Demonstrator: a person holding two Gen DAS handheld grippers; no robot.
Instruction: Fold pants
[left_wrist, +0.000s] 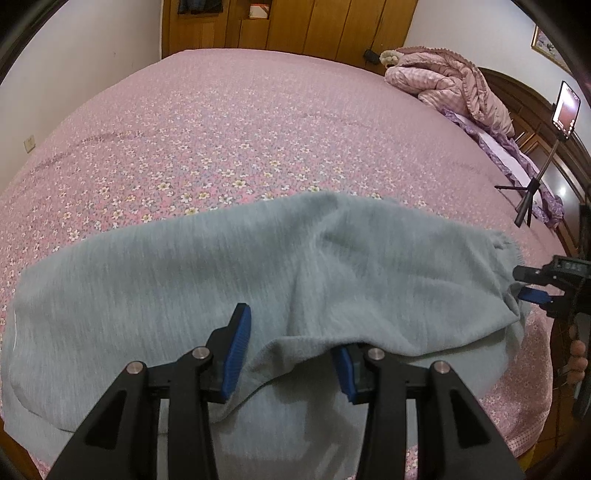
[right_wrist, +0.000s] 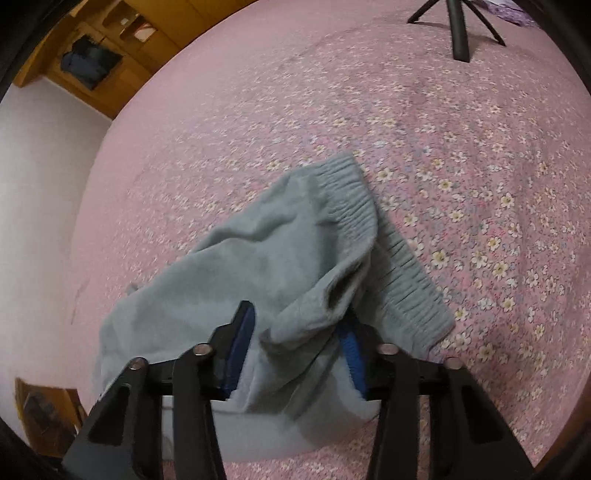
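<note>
The bed (left_wrist: 221, 122) filled the room, its pink flowered cover running off toward twelve o'clock, with a heaped quilt (left_wrist: 450, 85) at about one o'clock and a phone tripod (left_wrist: 528, 192) near two.

Across the near edge lay the grey pants (left_wrist: 258, 266), spread sideways, the ribbed waistband (right_wrist: 354, 199) at the right end, partly turned over on itself.

The left hand-held gripper (left_wrist: 291, 354) stood partly open at six o'clock, a raised ridge of cloth between its blue pads; whether the pads actually pressed on it, I could not tell. The right hand-held gripper (right_wrist: 295, 354) was narrower, with a thick bunch of fabric near the waistband gathered between its pads, apparently pinched.

To my eye the step was taking hold of the near edge for a fold. Doing it well would mean gripping both layers, lifting both ends together, keeping the cloth taut between them, and laying the edge down evenly.
</note>
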